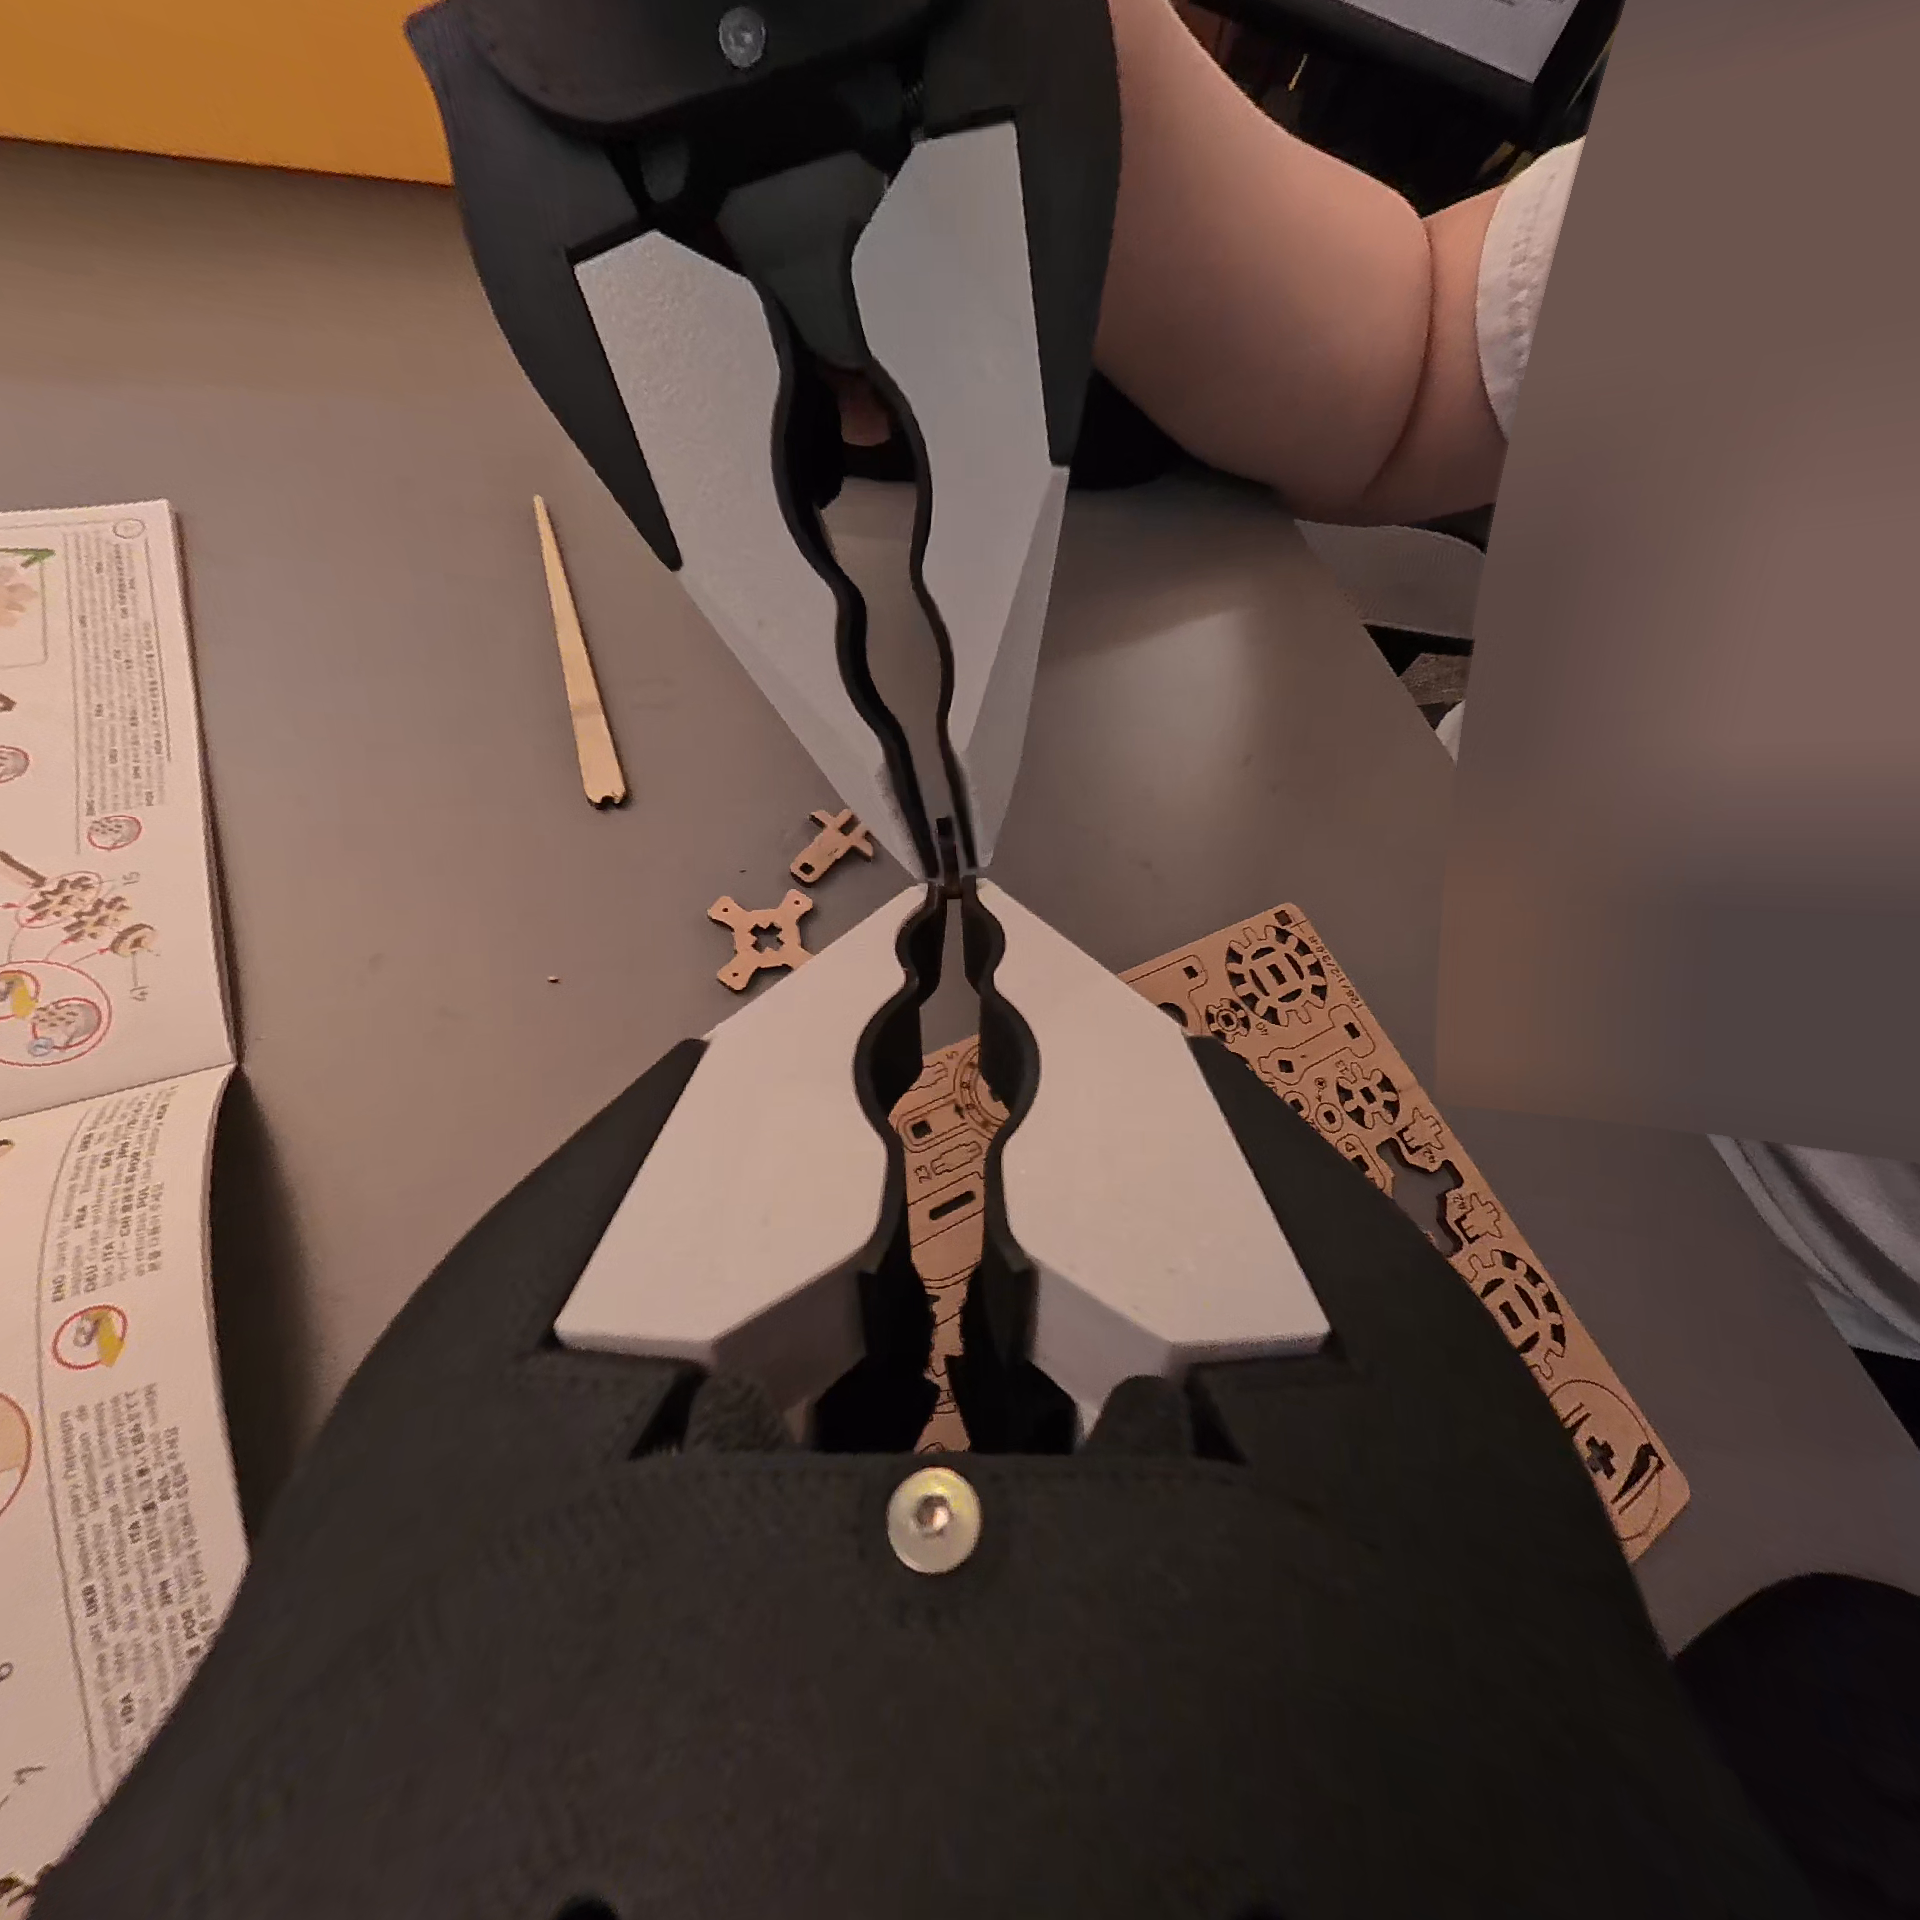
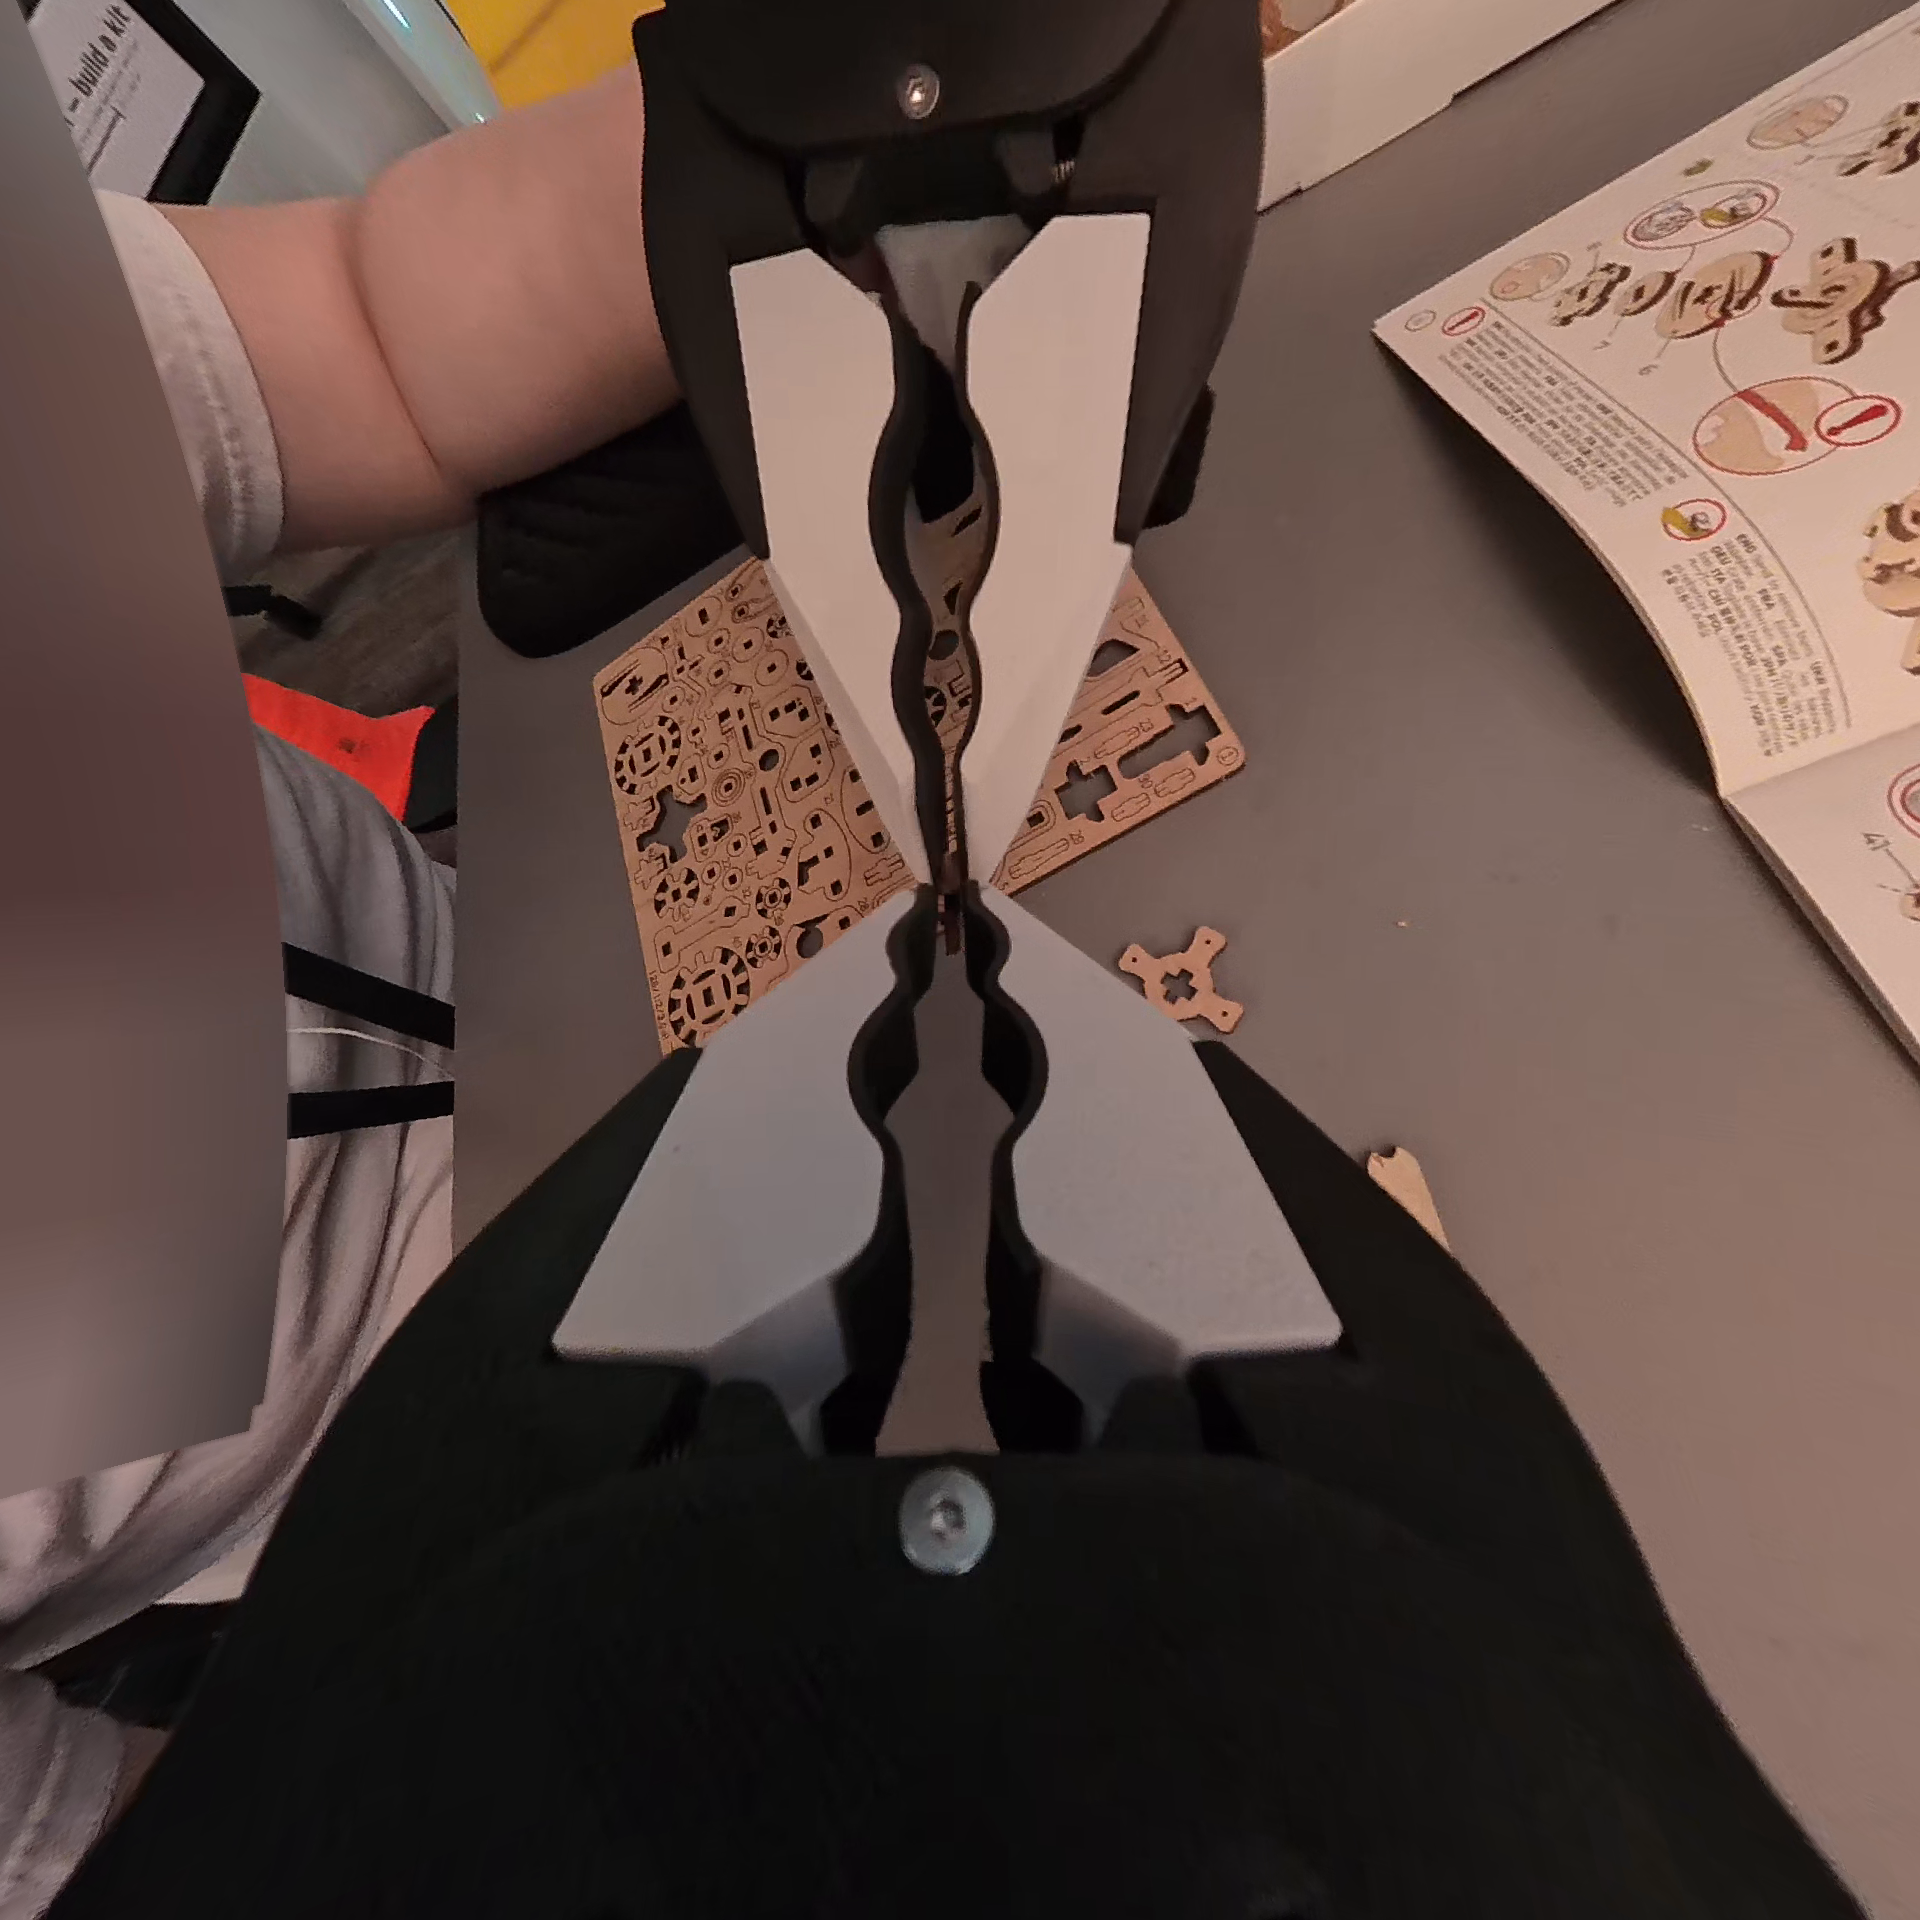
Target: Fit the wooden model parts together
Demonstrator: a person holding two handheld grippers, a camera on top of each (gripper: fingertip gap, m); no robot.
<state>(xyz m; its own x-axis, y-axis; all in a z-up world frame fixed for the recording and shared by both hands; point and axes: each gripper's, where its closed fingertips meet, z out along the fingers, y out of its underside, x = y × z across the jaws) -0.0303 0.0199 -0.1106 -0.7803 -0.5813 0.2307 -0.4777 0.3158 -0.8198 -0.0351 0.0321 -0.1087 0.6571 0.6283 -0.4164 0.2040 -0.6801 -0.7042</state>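
Observation:
My two grippers meet tip to tip above the grey table [image 1: 364, 416]. A small thin dark wooden part [image 1: 943, 836], seen edge-on, runs between both pairs of fingertips; it also shows in the right wrist view [image 2: 948, 930]. My left gripper [image 1: 945, 896] is shut on the near end of this part. My right gripper [image 2: 945, 914] comes in from the top of the left wrist view [image 1: 943, 857]. Its jaws stand slightly apart, with a thin gap on each side of the part. The left gripper shows at the top of the right wrist view [image 2: 943, 868].
A laser-cut wooden parts sheet [image 1: 1351, 1122] [image 2: 727, 790] lies under the grippers. A cross-shaped piece [image 1: 762, 940] [image 2: 1184, 982], a small key-like piece [image 1: 831, 844] and a wooden stick [image 1: 577, 665] lie loose. An open instruction booklet [image 1: 94, 935] [image 2: 1714, 468] lies beside them. A person's arm [image 1: 1299, 343] is behind. Only a small space, under 4 cm, lies between the two pairs of fingers. The cross-shaped piece [image 2: 1184, 982] sits 5 centimeters or so from the ends of my right fingers. Seen from the left wrist view [image 1: 755, 938] as well.

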